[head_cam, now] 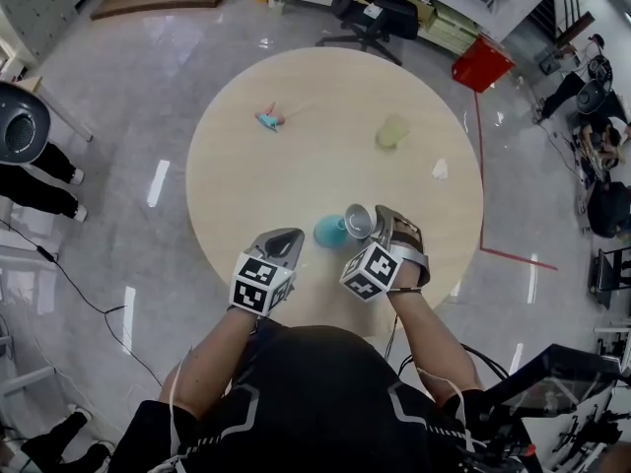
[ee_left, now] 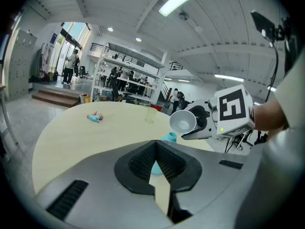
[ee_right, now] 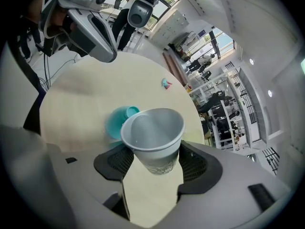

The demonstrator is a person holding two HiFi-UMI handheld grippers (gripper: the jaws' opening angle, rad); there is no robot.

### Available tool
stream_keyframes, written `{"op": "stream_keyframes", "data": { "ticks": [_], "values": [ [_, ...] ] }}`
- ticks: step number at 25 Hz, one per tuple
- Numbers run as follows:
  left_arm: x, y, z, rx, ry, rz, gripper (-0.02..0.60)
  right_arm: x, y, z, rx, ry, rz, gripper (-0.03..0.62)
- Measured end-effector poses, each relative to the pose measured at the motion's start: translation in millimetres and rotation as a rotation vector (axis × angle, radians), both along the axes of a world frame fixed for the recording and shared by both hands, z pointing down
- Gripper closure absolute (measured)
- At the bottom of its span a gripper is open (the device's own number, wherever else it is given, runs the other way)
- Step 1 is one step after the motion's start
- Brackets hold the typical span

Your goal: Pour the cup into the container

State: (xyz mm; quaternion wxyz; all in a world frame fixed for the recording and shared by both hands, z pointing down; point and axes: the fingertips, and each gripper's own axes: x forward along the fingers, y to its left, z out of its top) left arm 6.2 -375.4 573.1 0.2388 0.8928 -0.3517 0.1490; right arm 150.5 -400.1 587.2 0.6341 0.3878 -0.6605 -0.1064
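In the head view both forearms reach forward over the near edge of a round, pale wood-toned surface [head_cam: 296, 175]. The left claw [head_cam: 286, 236] lies low and nearly level. The right claw [head_cam: 381, 217] is pitched down more steeply and rolled toward the left. It grips a white cup [head_cam: 359, 221], which is tipped on its side with its mouth next to a teal container [head_cam: 330, 230]. The container stands on the surface between the two claws. Farther out sit a pale yellow translucent cup [head_cam: 391, 131], a small blue and pink toy [head_cam: 269, 119] and a white scrap [head_cam: 441, 169], all well apart from one another.

In the left gripper view the smooth grey jaws with black ribbed pads stand a little apart and hold nothing. The rounded teal container shows beyond the gap. To the right, the tilted cup turns its round mouth toward the camera, above the container's neck.

In the right gripper view the ribbed pads press on both sides of the lower part of the tapered paper cup, which has a faint printed pattern. The jaws are wide apart around it. The matte teal container sits on the surface just behind the cup's rim, to the left.
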Motion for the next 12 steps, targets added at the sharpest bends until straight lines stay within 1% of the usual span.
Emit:
{"op": "stream_keyframes", "data": {
  "ticks": [12],
  "values": [
    [-1.3,-2.6,2.7,-0.008,0.008,-0.01,0.58,-0.1,-4.1,-2.8,0.007,0.058,-0.022,0.292]
  ]
}}
